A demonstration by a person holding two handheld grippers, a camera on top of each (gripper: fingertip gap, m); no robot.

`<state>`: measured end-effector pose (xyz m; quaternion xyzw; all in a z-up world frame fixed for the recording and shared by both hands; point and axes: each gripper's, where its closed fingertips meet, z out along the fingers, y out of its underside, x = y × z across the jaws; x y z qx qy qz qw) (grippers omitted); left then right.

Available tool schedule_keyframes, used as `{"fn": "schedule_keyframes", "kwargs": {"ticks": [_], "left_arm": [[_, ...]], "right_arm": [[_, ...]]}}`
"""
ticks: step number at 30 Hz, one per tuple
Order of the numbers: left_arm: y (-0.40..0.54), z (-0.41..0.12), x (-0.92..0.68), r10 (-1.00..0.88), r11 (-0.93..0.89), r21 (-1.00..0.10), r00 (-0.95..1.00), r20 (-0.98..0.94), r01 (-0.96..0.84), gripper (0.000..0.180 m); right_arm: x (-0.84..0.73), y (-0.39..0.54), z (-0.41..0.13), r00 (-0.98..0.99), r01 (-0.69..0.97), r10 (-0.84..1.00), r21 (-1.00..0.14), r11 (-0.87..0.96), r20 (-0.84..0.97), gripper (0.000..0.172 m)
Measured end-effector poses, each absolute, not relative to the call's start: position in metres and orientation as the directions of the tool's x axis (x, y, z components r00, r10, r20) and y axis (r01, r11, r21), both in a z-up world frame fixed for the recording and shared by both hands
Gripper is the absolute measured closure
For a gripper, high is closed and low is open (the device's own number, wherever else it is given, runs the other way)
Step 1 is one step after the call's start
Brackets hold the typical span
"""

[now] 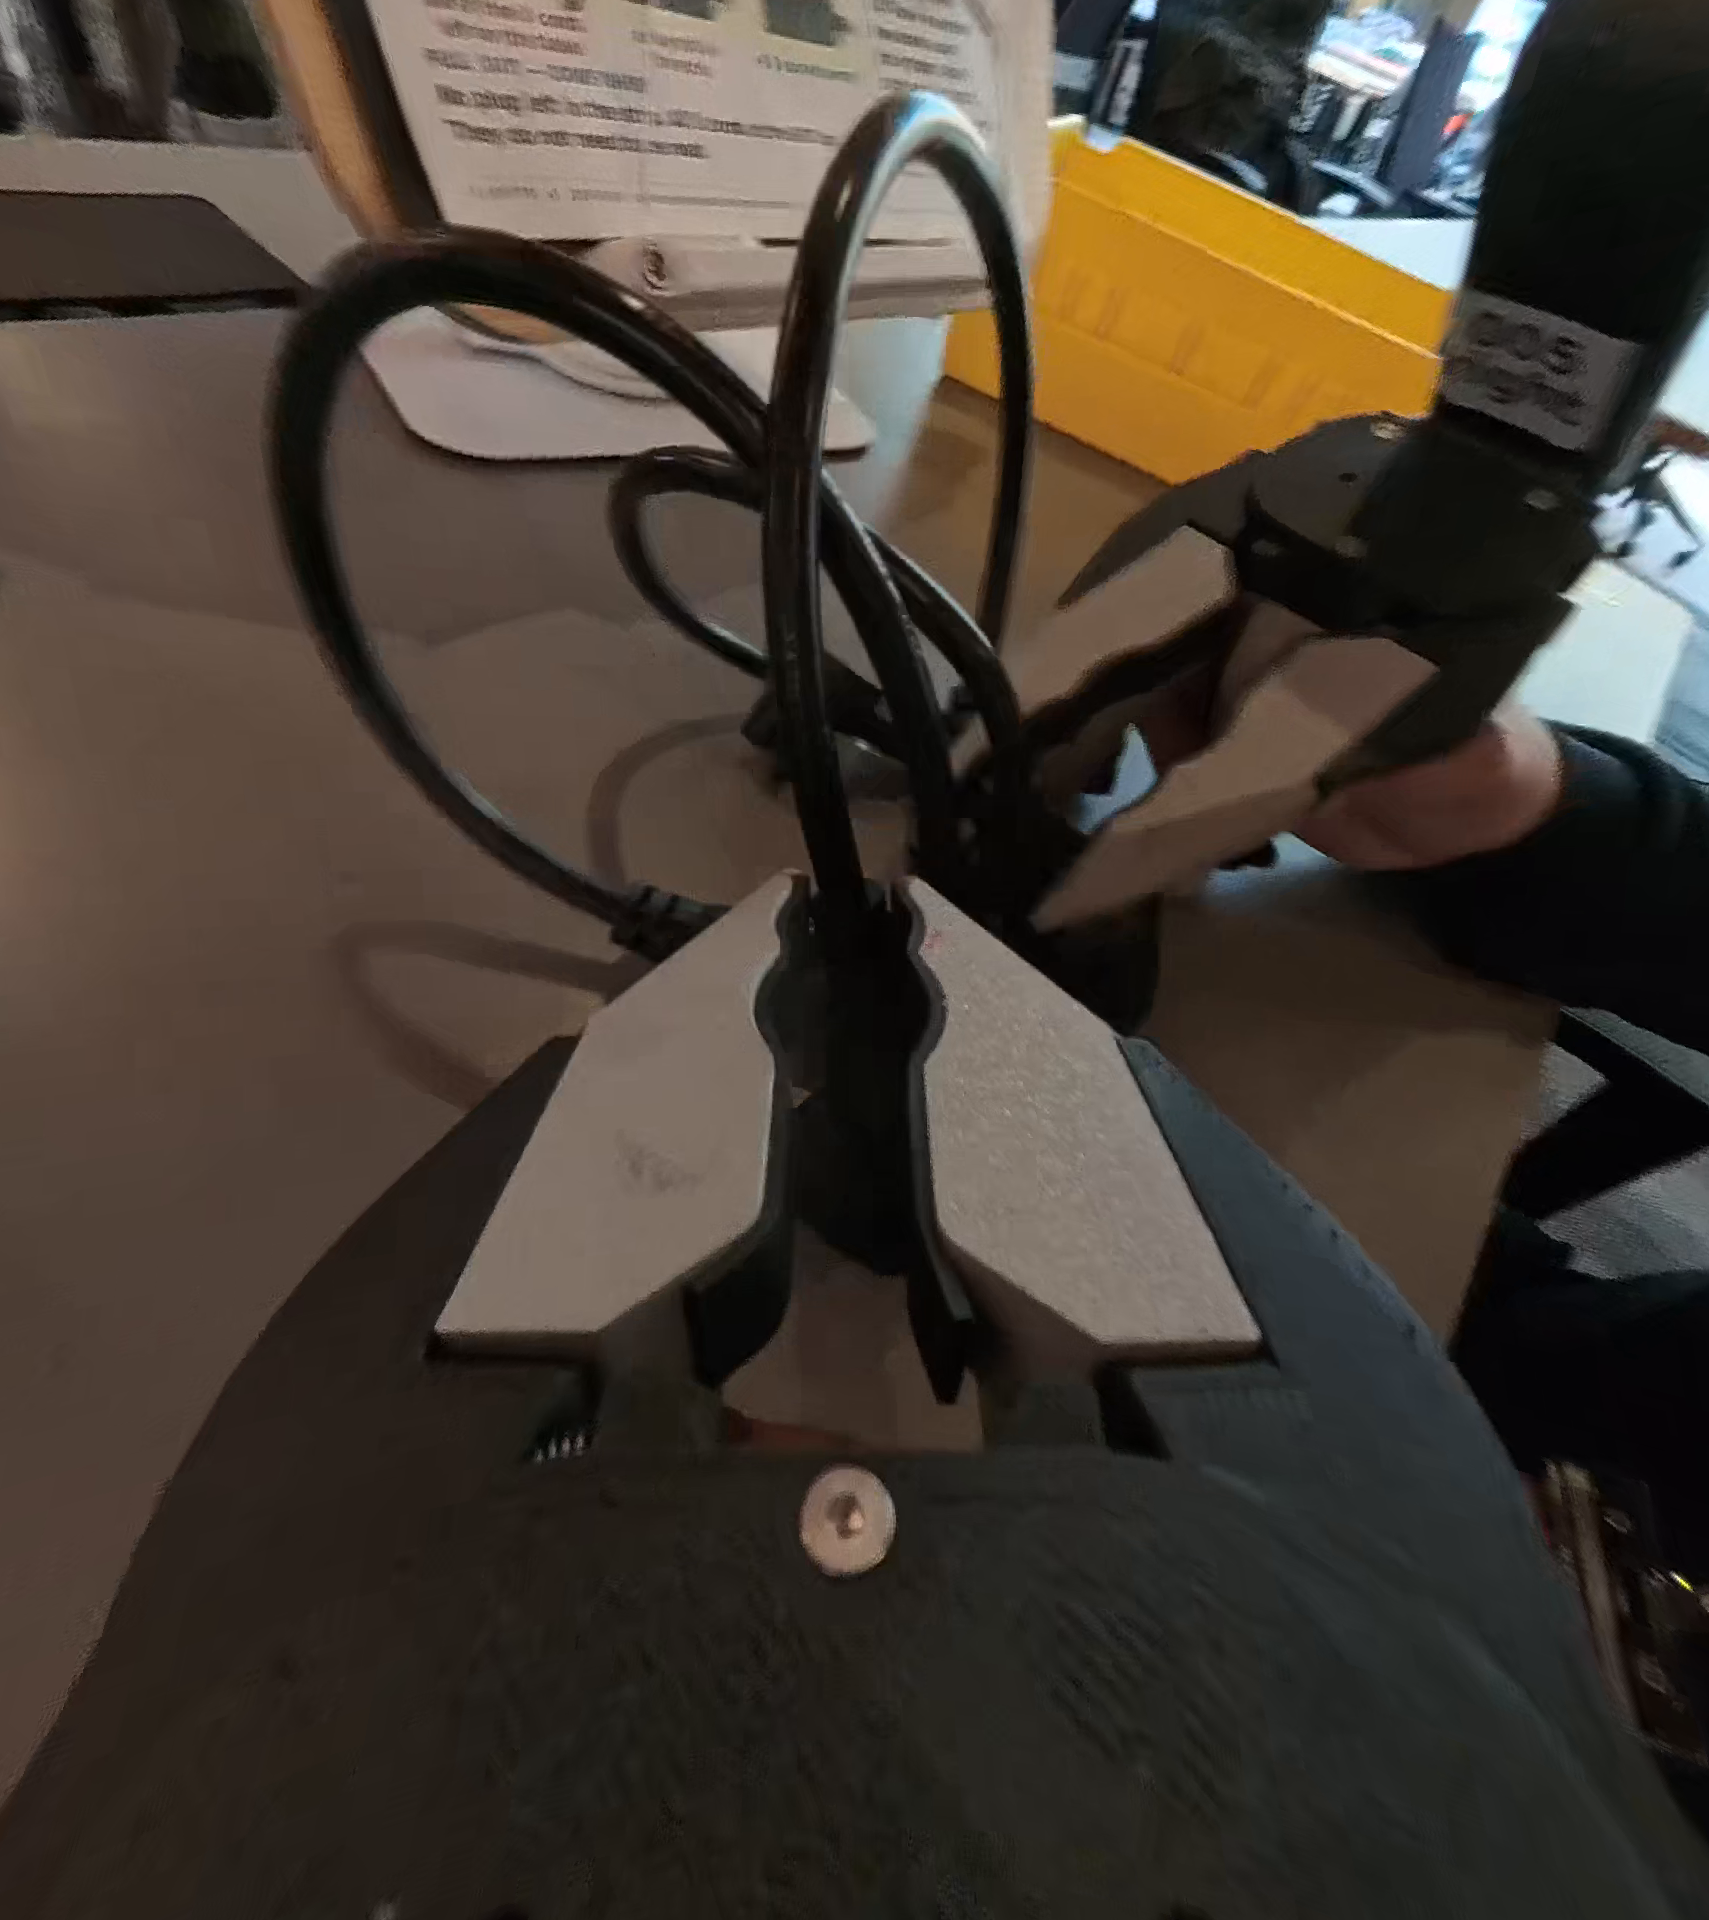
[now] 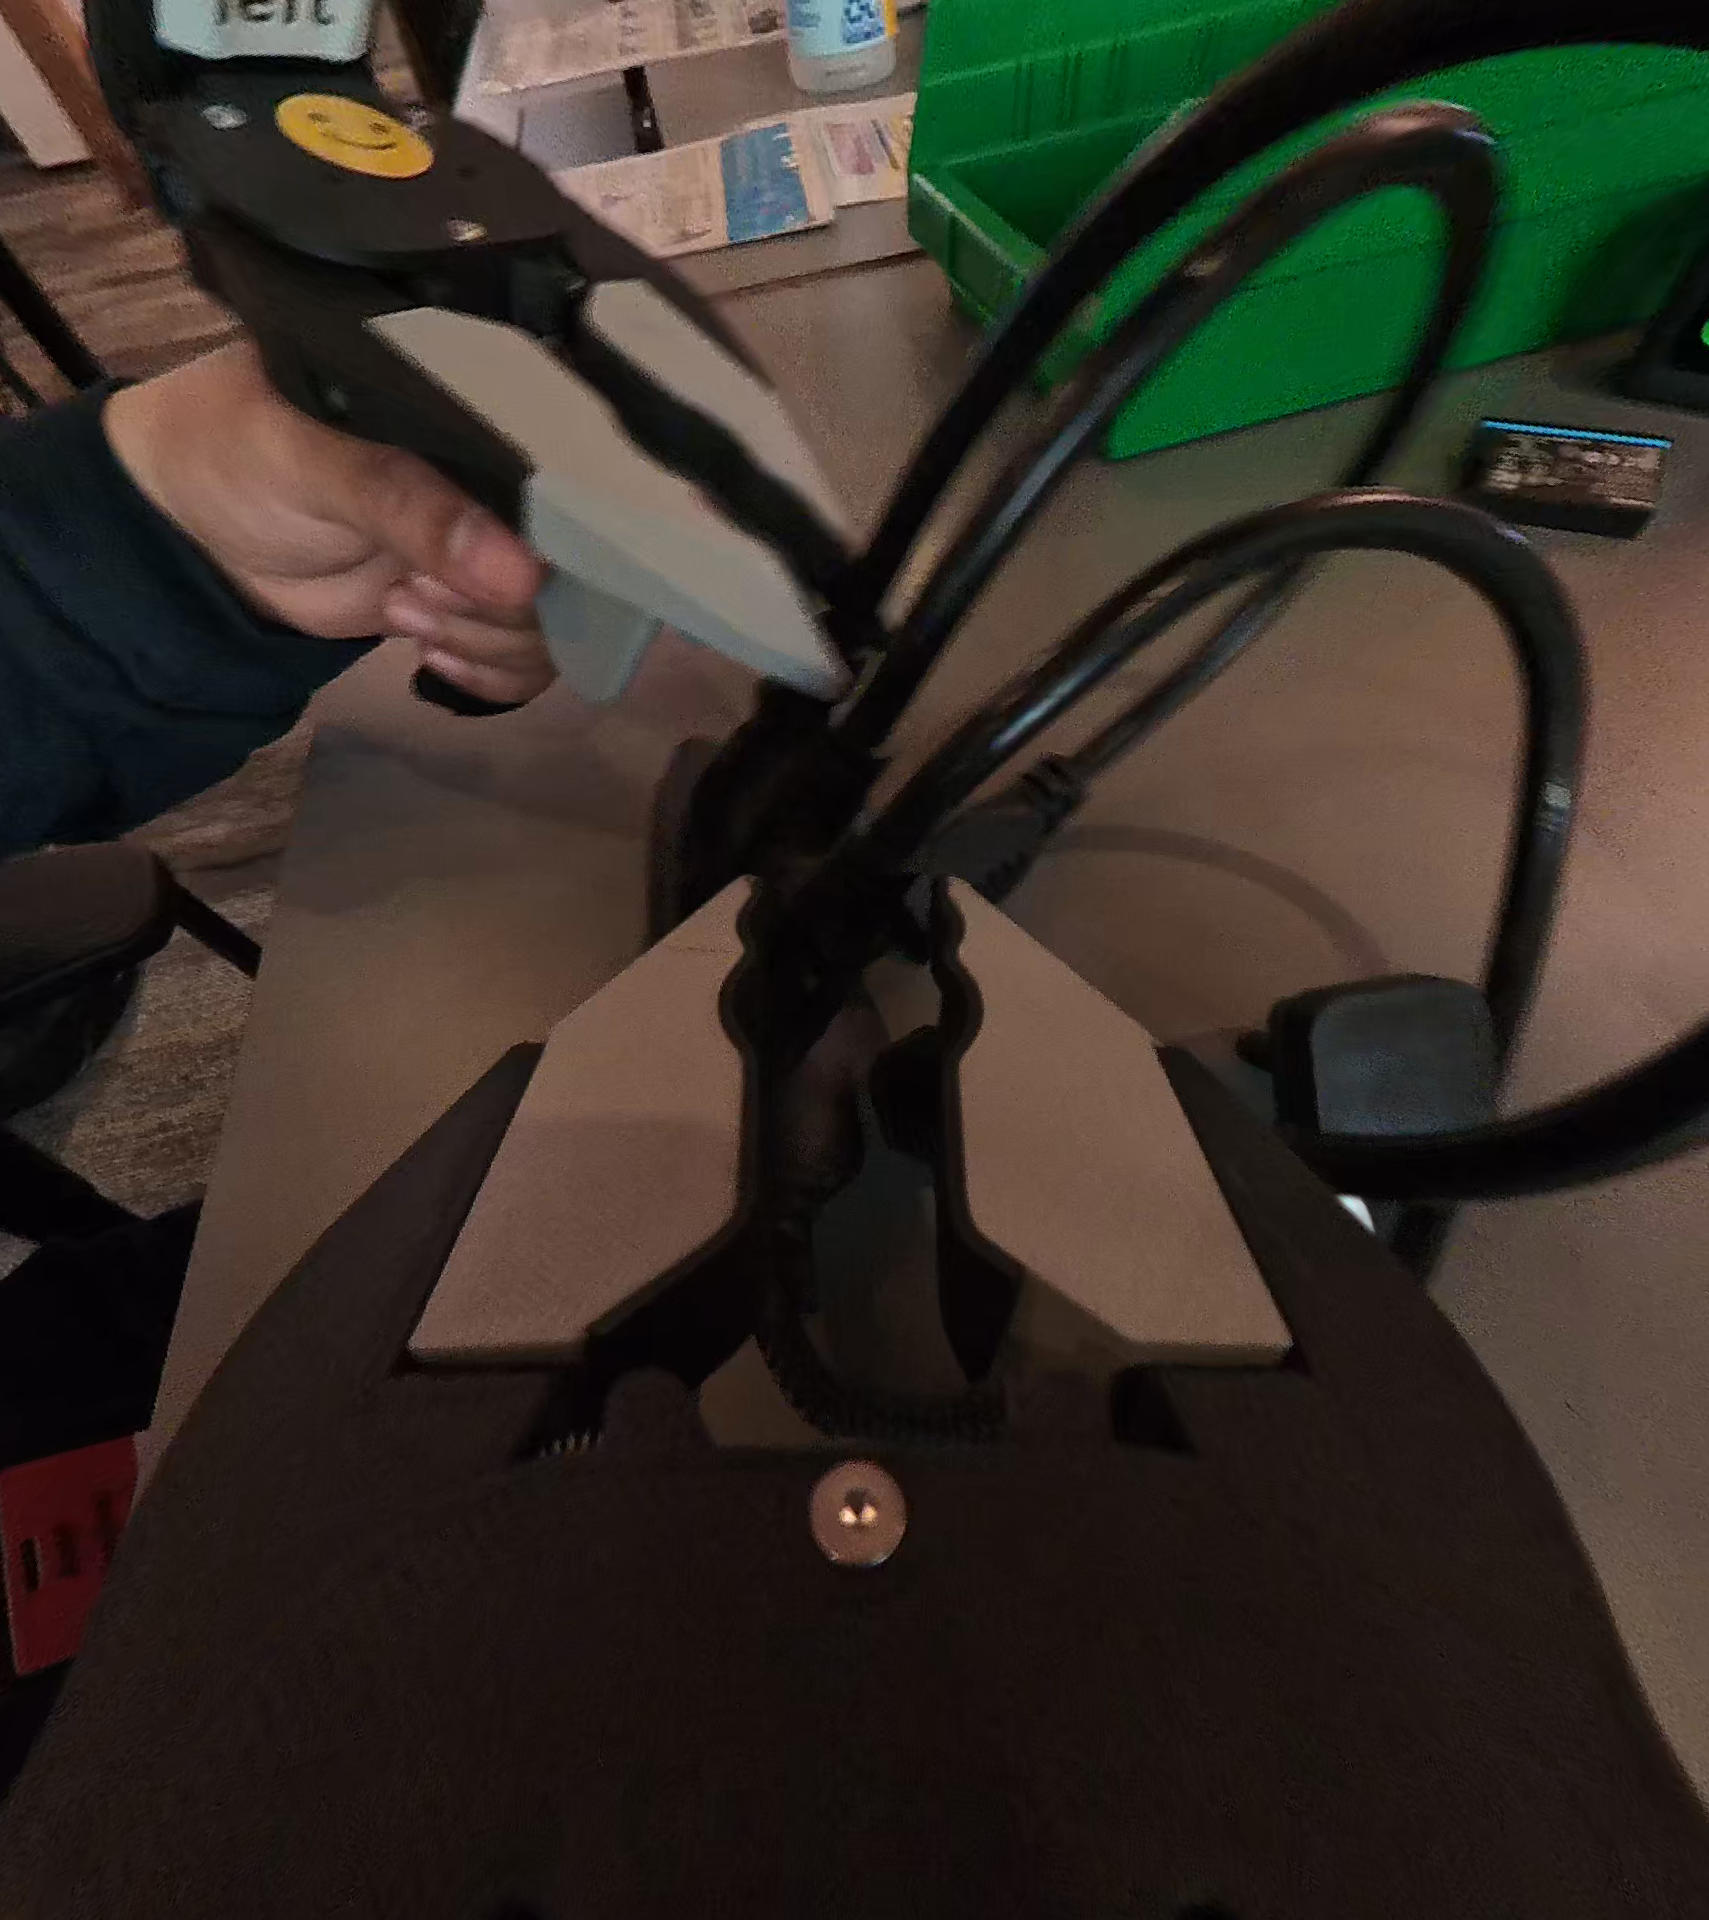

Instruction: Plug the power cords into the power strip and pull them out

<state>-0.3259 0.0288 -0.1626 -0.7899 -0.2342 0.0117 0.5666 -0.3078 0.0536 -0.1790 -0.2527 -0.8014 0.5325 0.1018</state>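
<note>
In the left wrist view the left gripper [image 1: 845,894] has its jaws drawn narrow around a black power cord [image 1: 808,582] — the cord's thick moulded end sits in the scalloped gap between the two grey fingers [image 1: 663,1101], and both inner edges appear to press on it. From the fingertips the cord rises toward twelve o'clock, arches over near the top of the view and drops back into a tangle of black loops at about one o'clock. A second cord's ribbed end [image 1: 652,914] lies on the tan table [image 1: 154,831] just beside the left fingertip, at about ten o'clock from it.

The right gripper [image 1: 1089,790] comes in from two o'clock in that view, held by a hand [image 1: 1432,790] in a dark sleeve, its tips pointing down into the same tangle, near the left gripper's tips.

In the right wrist view the right gripper's own jaws stand somewhat wider, with a dark cord and plug body crossing the gap on a slant from seven to one o'clock. Blur and shadow hide whether the fingers bear on it, so I cannot tell if it is held. A black plug [image 2: 1390,1060] rests on the table at three o'clock of the fingertips. A dark mass beyond the tips at twelve o'clock is too blurred to name. A green bin [image 2: 1245,208] stands at the far edge — a yellow bin [image 1: 1141,343] shows in the other view.
</note>
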Motion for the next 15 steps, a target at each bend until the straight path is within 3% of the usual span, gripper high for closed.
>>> {"fn": "schedule_keyframes", "kwargs": {"ticks": [2,10,15], "left_arm": [[0.025,-0.163,-0.312,0.379,-0.258,-0.909,0.900,0.217,0.328,0.167],[0.014,-0.164,-0.270,0.345,-0.254,-0.924,0.919,0.190,0.287,0.157],[0.019,-0.175,-0.269,0.387,-0.276,-0.924,0.911,0.144,0.263,0.154]], "right_arm": [[-0.302,0.053,-0.178,-0.868,0.301,0.482,-0.899,0.316,-0.121,0.137],[-0.278,0.042,-0.176,-0.927,0.149,0.374,-0.895,0.421,0.021,0.145],[-0.275,0.039,-0.175,-0.936,0.138,0.353,-0.900,0.414,0.019,0.144]]}}
